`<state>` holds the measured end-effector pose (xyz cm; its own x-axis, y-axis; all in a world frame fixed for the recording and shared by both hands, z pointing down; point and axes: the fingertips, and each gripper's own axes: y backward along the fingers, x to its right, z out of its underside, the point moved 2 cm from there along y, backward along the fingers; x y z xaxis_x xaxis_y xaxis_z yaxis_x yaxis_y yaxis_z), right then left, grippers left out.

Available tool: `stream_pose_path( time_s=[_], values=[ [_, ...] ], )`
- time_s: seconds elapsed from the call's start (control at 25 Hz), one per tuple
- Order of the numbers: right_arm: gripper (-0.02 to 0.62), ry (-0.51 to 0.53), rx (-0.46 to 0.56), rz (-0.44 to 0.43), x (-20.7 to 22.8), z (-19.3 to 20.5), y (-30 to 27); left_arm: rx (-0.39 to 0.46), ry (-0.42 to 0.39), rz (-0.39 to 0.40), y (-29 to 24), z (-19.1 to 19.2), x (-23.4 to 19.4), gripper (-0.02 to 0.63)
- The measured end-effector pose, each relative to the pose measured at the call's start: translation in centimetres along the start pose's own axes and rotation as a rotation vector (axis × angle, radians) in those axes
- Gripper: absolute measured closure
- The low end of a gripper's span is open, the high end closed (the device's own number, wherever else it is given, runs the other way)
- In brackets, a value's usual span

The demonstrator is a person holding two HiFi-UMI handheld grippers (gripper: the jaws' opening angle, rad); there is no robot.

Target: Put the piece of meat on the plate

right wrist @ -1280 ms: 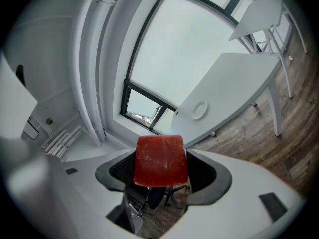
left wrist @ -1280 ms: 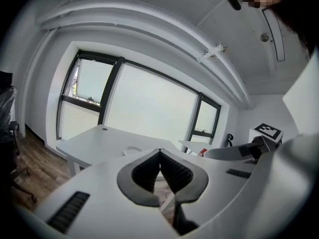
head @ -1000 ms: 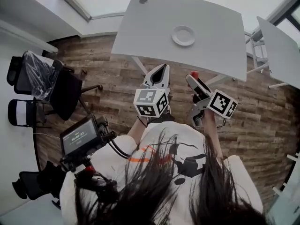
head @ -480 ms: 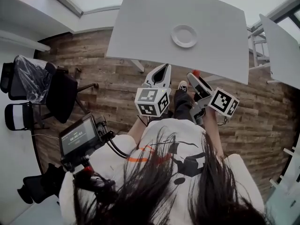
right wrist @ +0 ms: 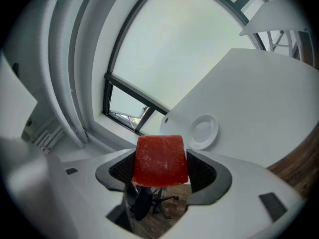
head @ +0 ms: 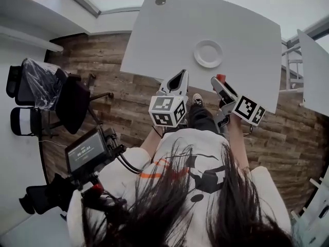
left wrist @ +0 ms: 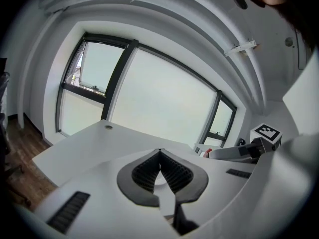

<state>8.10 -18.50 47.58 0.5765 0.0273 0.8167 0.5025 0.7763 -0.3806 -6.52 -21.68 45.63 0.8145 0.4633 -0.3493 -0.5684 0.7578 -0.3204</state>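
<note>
— From the left: what are we carrying there?
— Nothing. Our left gripper (head: 181, 76) has its jaws pressed together on empty air, held out in front of us.
— And to the right of it?
— Our right gripper (head: 218, 80) is clamped on the piece of meat (right wrist: 160, 161), a red block standing between the pads. It is up in the air, short of the plate (head: 208, 53).
— What has changed in the last second?
— We have walked up. The plate lay well ahead of the grippers a second ago; now it sits just beyond the right gripper's tip, and the near edge of the table (head: 169, 30) has come up to us. We judge the carry nearly done: a reach forward and a lowering remain.
— The surface?
— Plain white, bearing the plate and a small round port (head: 161, 1) at the far corner.
— And the room, left to right?
— Office chairs (head: 72, 104) by the left wall, a wood-plank floor (head: 123, 107) under us, big windows (left wrist: 159, 103) beyond, and a second white table (head: 314, 71) at the right.
</note>
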Motion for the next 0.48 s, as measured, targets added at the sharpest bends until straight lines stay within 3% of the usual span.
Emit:
stream_pose_path(
  time_s=[0.16, 0.48],
  values=[
    [0.284, 0.057, -0.017, 0.036, 1.4, -1.5, -1.1, 0.021, 0.004, -0.049, -0.7, -1.0, -1.2, 0.601],
    [0.284, 0.180, -0.092, 0.137, 7.2, -5.9, -6.2, -0.034, 0.025, -0.133, -5.7, -0.3, -2.6, 0.601]
  ],
)
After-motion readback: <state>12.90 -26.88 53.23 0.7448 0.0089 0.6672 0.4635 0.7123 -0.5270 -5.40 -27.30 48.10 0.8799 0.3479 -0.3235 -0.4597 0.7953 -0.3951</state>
